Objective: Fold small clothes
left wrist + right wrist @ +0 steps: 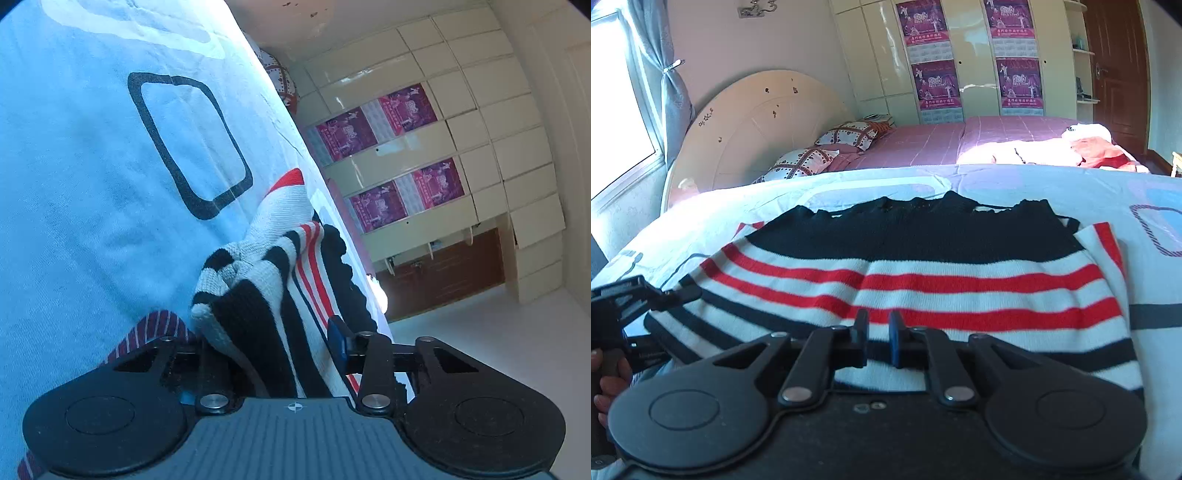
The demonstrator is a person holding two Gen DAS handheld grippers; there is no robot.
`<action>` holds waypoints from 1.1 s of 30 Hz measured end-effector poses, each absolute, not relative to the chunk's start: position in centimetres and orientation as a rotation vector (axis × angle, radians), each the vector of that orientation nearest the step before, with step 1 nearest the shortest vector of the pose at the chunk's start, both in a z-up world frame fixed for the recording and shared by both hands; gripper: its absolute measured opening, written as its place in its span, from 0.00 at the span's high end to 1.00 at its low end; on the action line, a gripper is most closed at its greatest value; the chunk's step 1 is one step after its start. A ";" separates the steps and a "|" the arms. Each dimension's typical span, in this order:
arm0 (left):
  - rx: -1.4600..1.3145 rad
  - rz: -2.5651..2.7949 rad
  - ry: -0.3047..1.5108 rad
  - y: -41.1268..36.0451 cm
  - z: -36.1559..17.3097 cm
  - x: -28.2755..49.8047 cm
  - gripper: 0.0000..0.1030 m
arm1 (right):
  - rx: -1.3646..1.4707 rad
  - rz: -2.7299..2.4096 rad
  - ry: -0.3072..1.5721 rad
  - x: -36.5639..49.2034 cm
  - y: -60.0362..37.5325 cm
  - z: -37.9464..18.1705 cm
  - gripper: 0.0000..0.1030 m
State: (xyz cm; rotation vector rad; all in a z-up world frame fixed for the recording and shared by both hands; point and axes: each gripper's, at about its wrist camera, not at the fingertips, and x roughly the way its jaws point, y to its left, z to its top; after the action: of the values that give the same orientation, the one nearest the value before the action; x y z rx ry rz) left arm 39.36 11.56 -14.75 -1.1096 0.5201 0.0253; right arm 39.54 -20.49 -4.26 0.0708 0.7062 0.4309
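Observation:
A knitted sweater (923, 280) with black, white and red stripes lies spread flat on a light blue sheet (1152, 362), its black band at the far side. My right gripper (879, 332) hovers over the sweater's near hem with its jaws almost touching; the stripes run on flat behind the narrow gap. In the left wrist view, which is rolled sideways, a bunched edge of the sweater (266, 295) fills the space between the left gripper's (269, 338) fingers, which are shut on it. One blue pad (338, 338) shows; the other is hidden under the knit. A hand (607, 373) holds that left gripper (679, 293) at the sweater's left edge.
Behind the sheet stands a pink bed (960, 144) with patterned pillows (809, 160), a round headboard (757, 125) and a heap of red and white clothes (1097, 147). A wardrobe with purple posters (938, 85), a brown door (1119, 74) and a curtained window (613, 110) line the walls.

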 end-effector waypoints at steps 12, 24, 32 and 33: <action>-1.058 0.000 0.494 11.4 -15.1 42.1 0.72 | 0.053 0.498 0.722 41.6 -19.0 -6.0 0.94; -1.059 -0.014 0.524 12.2 -15.0 42.3 0.82 | 0.049 0.491 0.710 41.5 -18.8 -7.3 0.97; -0.804 -0.230 0.450 7.4 -5.7 45.7 0.83 | 0.146 0.475 0.701 41.6 -19.9 -7.9 1.00; -0.765 -0.268 0.453 6.2 -4.4 46.4 0.83 | 0.169 0.473 0.707 41.7 -20.1 -7.9 1.00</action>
State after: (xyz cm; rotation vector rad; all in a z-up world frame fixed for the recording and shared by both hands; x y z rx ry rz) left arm 46.36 6.21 -4.41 -0.7653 0.4531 -0.2678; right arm 41.72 -20.12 -7.90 0.1694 0.7073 0.4733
